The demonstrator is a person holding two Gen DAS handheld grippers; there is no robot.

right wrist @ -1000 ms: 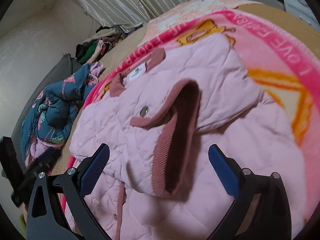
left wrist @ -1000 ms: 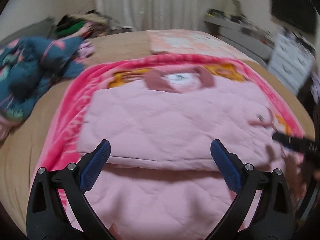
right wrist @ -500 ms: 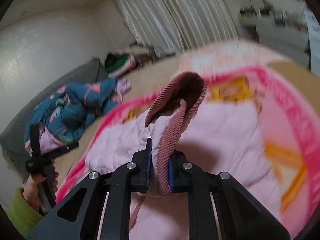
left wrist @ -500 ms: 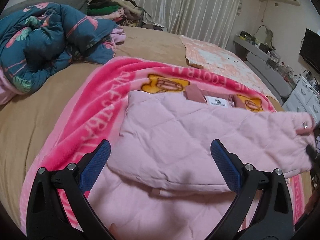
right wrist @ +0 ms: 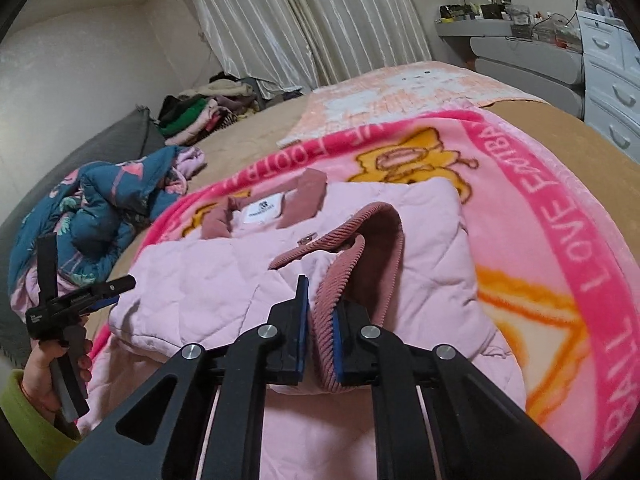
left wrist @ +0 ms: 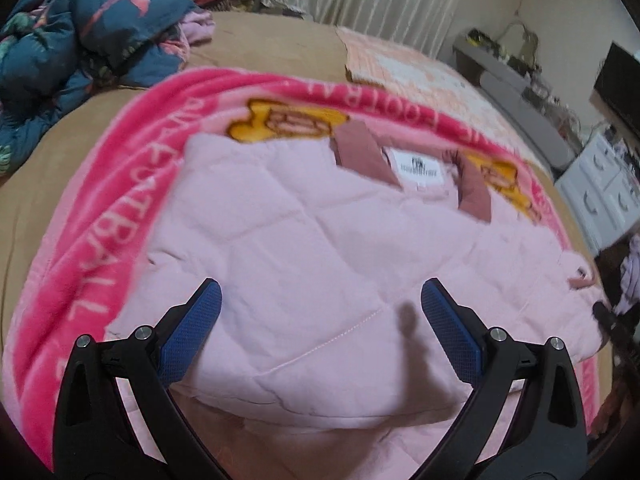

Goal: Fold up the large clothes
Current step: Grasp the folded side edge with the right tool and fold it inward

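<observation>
Tan bed (right wrist: 560, 128) under pink blanket (right wrist: 560, 240), curtains (right wrist: 304, 20) behind

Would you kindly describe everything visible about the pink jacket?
The pink jacket is quilted, soft and puffy, with a dusty-rose ribbed collar and cuff and a white neck label. It lies flat on the pink blanket, sleeves folded across its body. The right gripper is clamped on the cuff; the left gripper hovers open over it.
</observation>
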